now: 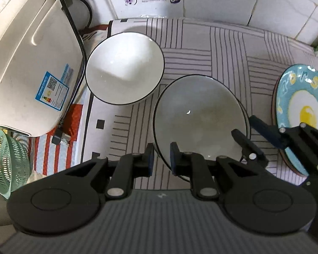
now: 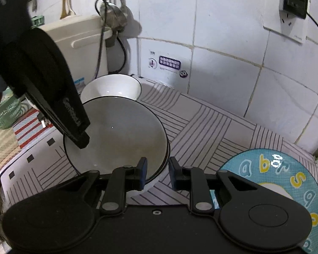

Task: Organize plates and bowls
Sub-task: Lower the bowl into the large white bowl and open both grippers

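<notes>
Left wrist view, left to right: cream appliance (image 1: pixel 31 57); white bowl (image 1: pixel 125 68) on striped tabletop (image 1: pixel 201 42); grey bowl (image 1: pixel 199 116), left gripper (image 1: pixel 161 158) fingers pinched on its near rim, right gripper (image 1: pixel 247 130) fingers clamping its opposite rim; alphabet plate (image 1: pixel 303 105) at far right.

Left tool (image 1: pixel 161 157) steeply downward, fingers nearly together; right tool (image 2: pixel 158 172) angled down, fingers narrowly apart.
</notes>
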`<state>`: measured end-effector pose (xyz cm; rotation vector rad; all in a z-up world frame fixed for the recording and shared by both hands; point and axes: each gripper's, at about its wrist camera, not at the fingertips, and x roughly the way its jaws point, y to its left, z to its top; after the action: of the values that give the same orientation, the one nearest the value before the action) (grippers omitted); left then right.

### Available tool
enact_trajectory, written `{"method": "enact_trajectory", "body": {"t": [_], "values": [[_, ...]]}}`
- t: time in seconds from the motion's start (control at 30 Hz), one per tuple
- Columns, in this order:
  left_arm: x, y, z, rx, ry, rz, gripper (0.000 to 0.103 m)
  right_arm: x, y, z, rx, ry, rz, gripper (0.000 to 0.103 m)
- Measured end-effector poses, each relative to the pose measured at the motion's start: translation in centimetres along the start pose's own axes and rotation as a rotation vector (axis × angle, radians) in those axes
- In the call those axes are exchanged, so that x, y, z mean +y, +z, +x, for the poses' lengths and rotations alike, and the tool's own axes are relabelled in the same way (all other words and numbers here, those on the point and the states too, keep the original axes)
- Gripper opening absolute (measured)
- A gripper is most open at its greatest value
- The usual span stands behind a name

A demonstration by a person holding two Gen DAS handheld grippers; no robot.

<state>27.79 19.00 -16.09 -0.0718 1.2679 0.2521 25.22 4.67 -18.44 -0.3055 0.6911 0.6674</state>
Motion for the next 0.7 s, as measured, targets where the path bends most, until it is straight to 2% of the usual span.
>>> {"method": "enact_trajectory", "body": {"t": [0.07,0.2,0.37,0.53,0.63,0.7], "values": [[0.4,0.1,0.3,0.006,-0.006,-0.017,0.013,-0.2,-0.1,0.2,0.001,-0.004,0.003,0.025],[0.9,-0.3,0.1,0.001,-0.021,-0.028,0.013,-1.1,0.1,-0.1,0.005,0.036,0.087,0.025],[1.2,-1.1,-1.9,-0.043,-0.031,-0.018,0.016,-1.8,0.5,-1.8,-0.012,0.066,0.141,0.025],[1.7,-2.1,-4.4,-0.087,-0.035,-0.007,0.03,-2.7,1.2,-4.3,-0.027,0.1,0.191,0.026],[1.8,-2.7,-5.3,-0.105,-0.035,0.012,0.033,-2.8,1.6,-5.8,-0.033,0.106,0.179,0.028],[2.1,-3.1,-5.7,-0.11,-0.032,0.013,0.034,-2.7,1.9,-6.9,-0.039,0.098,0.156,0.035]]}}
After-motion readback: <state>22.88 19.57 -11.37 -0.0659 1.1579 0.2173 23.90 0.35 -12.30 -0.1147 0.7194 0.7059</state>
